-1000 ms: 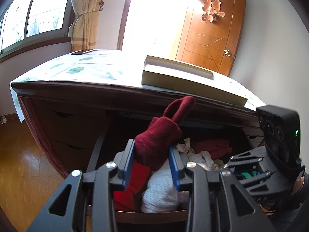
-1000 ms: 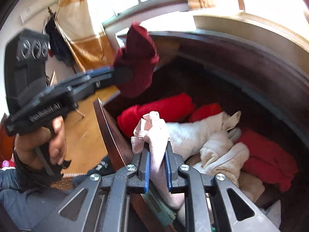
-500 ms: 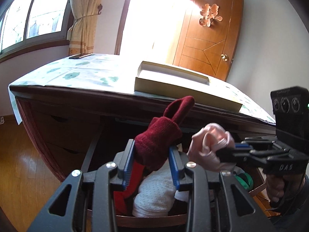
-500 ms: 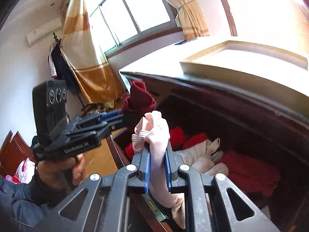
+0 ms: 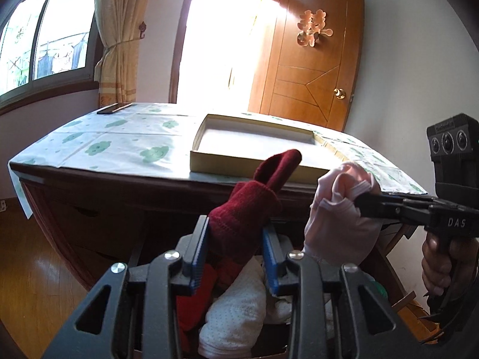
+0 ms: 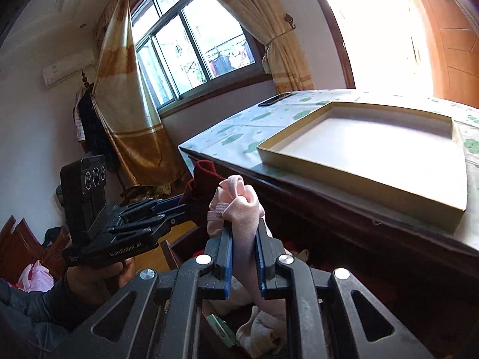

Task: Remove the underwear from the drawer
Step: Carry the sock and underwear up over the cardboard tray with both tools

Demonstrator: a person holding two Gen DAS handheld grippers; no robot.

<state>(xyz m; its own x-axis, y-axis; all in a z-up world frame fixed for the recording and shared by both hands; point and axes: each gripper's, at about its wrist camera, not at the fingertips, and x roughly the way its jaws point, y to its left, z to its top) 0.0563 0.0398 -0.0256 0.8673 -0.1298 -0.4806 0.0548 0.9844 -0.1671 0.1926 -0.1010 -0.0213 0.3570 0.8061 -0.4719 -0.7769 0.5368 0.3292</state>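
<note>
The right gripper has lifted the pink underwear out of the drawer, level with the surface.

Sunlit doorway, wooden door, curtained window, wood floor.

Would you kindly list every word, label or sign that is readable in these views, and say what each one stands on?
"GenRobot.AI": on the side of the left claw, seen from the right wrist.
"DAS": on the side of the right claw, seen from the left wrist.
Paper-cut Chinese character ornament: on the wooden door.
Small print atop the right claw's camera block: too small to read.
</note>
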